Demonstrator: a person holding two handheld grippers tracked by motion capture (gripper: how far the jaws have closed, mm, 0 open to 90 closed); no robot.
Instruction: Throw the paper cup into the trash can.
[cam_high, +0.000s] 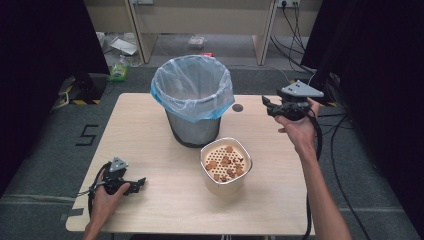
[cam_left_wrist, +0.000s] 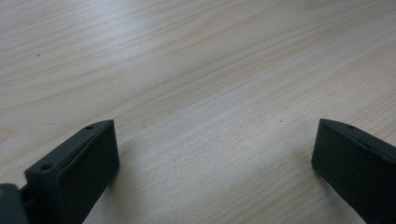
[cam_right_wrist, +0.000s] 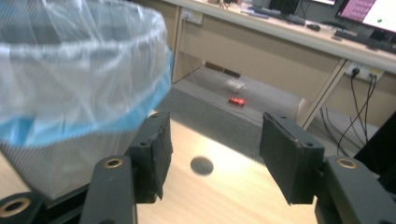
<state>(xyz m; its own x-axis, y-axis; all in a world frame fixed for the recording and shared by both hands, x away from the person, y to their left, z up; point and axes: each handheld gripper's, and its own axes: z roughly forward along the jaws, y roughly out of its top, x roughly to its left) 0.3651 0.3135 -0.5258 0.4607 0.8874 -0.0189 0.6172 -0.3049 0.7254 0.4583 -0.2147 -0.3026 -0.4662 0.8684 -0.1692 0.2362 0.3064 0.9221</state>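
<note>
A grey waste bin (cam_high: 192, 95) lined with a clear and blue plastic bag stands at the back middle of the wooden table (cam_high: 150, 135). In front of it sits a white perforated bowl (cam_high: 225, 187) holding several brown pieces (cam_high: 225, 161). My left gripper (cam_high: 141, 182) rests low at the table's front left, open, and in its own view the jaws of the left gripper (cam_left_wrist: 215, 135) stand wide over bare wood. My right gripper (cam_high: 265, 102) hovers right of the bin, pointing toward it. In its own view the right gripper (cam_right_wrist: 215, 140) is open and empty, with the bin (cam_right_wrist: 70, 70) at left.
A dark round hole (cam_high: 237, 107) marks the tabletop between the bin and my right gripper, and it lies ahead between the jaws as a hole (cam_right_wrist: 201, 165). Beyond the far edge are a desk frame, cables (cam_high: 292, 30) and a red item (cam_right_wrist: 236, 101) on the floor.
</note>
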